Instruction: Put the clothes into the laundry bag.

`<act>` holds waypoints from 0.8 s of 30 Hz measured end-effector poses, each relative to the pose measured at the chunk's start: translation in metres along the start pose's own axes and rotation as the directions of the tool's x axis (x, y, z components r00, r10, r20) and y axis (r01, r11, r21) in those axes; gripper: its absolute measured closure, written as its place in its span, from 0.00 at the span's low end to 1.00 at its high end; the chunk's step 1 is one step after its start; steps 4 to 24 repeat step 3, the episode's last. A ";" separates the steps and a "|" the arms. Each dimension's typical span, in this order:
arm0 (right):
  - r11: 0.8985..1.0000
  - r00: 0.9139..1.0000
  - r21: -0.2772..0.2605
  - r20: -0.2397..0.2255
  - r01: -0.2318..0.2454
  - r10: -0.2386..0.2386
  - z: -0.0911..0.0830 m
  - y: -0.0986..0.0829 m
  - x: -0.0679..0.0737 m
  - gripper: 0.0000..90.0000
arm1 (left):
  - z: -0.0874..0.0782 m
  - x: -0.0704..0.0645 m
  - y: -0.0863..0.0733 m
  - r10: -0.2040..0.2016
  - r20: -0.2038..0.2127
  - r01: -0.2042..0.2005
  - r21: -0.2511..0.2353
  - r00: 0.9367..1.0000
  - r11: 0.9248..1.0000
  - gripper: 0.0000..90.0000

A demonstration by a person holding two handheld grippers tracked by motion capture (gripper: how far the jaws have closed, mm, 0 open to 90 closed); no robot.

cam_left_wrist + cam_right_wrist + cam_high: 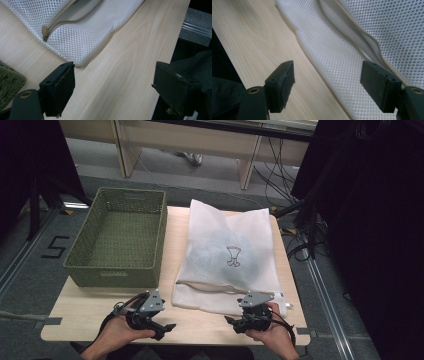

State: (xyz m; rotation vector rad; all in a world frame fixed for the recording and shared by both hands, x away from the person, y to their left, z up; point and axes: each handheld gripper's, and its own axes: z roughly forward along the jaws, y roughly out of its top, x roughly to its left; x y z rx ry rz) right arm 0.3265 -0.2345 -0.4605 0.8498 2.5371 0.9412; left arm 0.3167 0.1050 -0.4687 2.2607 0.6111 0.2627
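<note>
A white mesh laundry bag [231,254] lies flat on the right half of the wooden table [90,310], with a small dark print on it and something greyish showing through the mesh. Its zipped opening runs along the near end, and the zip's end [45,31] shows in the left gripper view. My left gripper [161,324] is held open near the table's front edge, just left of the bag's near corner [82,32]. My right gripper [235,322] is open too, with its jaws over the bag's near hem [342,57]. Nothing is held by either.
A green woven basket [120,237] stands empty on the left half of the table, its corner [7,80] beside my left jaw. Bare wood [249,32] runs along the front edge. Dark stands and cables crowd the floor to the right.
</note>
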 end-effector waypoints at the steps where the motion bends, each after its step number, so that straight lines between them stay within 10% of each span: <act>1: 1.000 1.000 -0.005 0.004 -0.012 0.012 -0.001 0.000 0.001 0.32 | 0.000 0.000 0.000 0.001 -0.006 -0.001 0.000 1.000 1.000 0.19; 24: 1.000 1.000 -0.006 0.003 -0.014 0.014 -0.001 0.000 0.001 0.32 | 0.000 0.000 0.000 0.001 -0.006 -0.001 0.000 1.000 1.000 0.19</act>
